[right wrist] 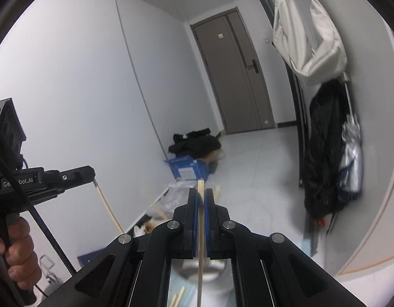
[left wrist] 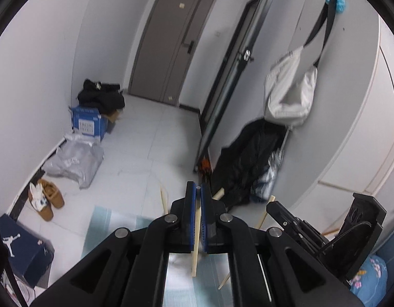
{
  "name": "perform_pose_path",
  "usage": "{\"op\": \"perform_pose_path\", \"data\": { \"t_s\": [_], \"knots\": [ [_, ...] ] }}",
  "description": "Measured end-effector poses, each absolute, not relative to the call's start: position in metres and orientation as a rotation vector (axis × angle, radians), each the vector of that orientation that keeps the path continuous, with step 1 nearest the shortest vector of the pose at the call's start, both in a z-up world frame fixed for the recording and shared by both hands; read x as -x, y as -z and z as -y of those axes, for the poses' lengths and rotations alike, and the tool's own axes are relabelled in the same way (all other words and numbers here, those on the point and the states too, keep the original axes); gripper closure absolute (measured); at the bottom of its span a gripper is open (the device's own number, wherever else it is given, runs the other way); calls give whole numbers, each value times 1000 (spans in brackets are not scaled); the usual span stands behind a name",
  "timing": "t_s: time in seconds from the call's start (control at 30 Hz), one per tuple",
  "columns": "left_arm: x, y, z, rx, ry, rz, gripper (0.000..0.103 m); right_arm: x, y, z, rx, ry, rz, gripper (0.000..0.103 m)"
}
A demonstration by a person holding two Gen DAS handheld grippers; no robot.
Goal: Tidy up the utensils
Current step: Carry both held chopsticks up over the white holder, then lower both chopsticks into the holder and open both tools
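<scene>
Count first: one pale wooden chopstick per gripper, plus loose ones below.

Your left gripper point(left wrist: 198, 188) has its blue-padded jaws clamped on a pale wooden chopstick point(left wrist: 196, 243). The stick runs along the finger line, lower end hanging out below the pads, over a teal-and-white striped mat point(left wrist: 104, 220). The left view shows four more loose chopstick pieces point(left wrist: 164, 199) around the fingers, at mixed angles; whether all of them lie on the mat you can't tell.

Your right gripper point(right wrist: 201, 192) is closed narrow on a second pale wooden chopstick point(right wrist: 200, 255). Its long axis also follows the fingers, top end poking just past the fingertips, lower end dropping out of frame at the bottom edge. Two short chopstick ends point(right wrist: 178, 298) sit at the bottom of the right view, just left of the held stick. A round metal container point(right wrist: 217, 268) shows blurred behind the jaws.

Pose: both grippers point forward and tilt down toward the floor. From the right view, your left hand point(right wrist: 15, 250) is wrapped around the black handle, gripper roughly level, stick angling down from its tip.
</scene>
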State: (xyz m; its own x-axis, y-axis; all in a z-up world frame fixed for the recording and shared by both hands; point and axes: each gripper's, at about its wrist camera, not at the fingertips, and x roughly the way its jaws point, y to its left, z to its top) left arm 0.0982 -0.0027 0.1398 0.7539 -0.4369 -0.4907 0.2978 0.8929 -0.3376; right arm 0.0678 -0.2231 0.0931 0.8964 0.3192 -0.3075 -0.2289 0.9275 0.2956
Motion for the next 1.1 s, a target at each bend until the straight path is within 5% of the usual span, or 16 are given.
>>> {"op": "perform_pose_path", "data": {
  "t_s": [0.5,1.1],
  "knots": [
    [-153,-137,1,240,329,-539,103,-155,-129,202,-249,-330,-226,99],
    [-167,-95,16,109,380,-615,103,-165,-65,183,-163,-350,-249,99]
  ]
}}
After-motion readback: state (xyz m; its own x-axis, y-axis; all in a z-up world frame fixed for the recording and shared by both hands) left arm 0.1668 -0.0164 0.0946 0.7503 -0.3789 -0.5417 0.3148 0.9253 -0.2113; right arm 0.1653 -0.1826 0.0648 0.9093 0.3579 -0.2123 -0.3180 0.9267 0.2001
